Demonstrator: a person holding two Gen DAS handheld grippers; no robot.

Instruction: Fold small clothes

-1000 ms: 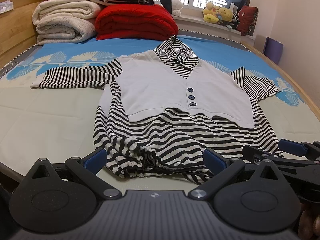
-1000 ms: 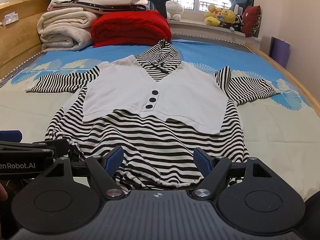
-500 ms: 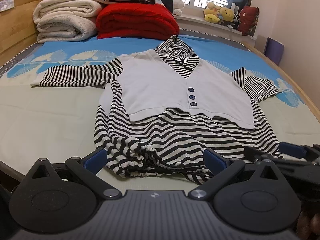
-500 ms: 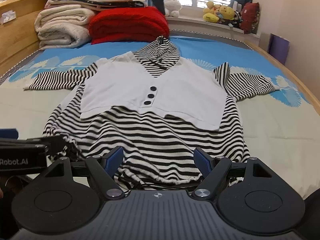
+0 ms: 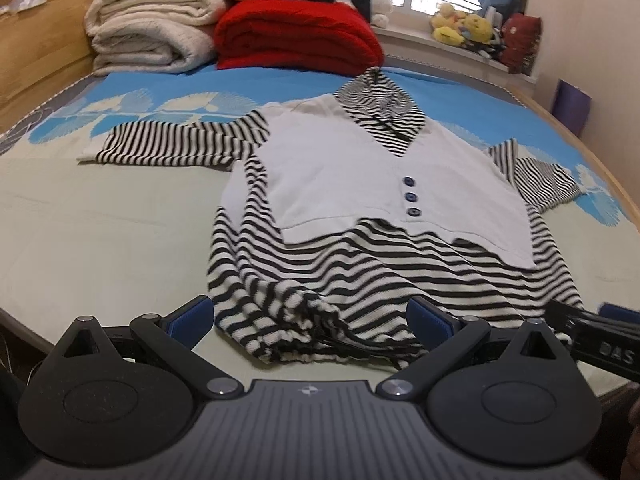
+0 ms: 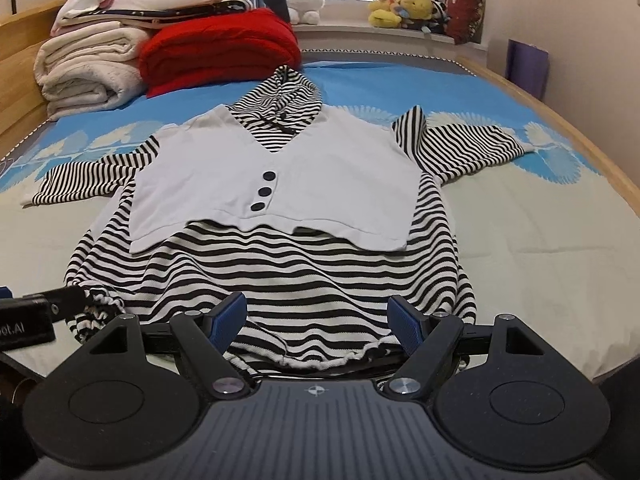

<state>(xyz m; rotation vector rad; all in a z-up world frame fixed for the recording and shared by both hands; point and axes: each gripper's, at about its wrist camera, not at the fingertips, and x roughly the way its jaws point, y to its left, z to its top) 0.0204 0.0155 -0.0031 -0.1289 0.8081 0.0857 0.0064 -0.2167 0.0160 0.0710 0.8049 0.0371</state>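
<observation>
Hoodie (image 5: 384, 240) flat on bed (image 5: 100, 220); left tongs (image 5: 310, 316) and right tongs (image 6: 318, 316) gape, empty.

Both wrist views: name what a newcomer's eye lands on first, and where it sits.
The black-and-white striped hooded top with its pale vest front lies spread flat on the bed, sleeves out to both sides. Behind it, by the headboard, a bright red folded blanket sits beside cream ones. Both the left gripper and right gripper stand open at the gathered hem.

Black-and-white striped hoodie (image 6: 280, 276), red blanket (image 6: 220, 52)
</observation>
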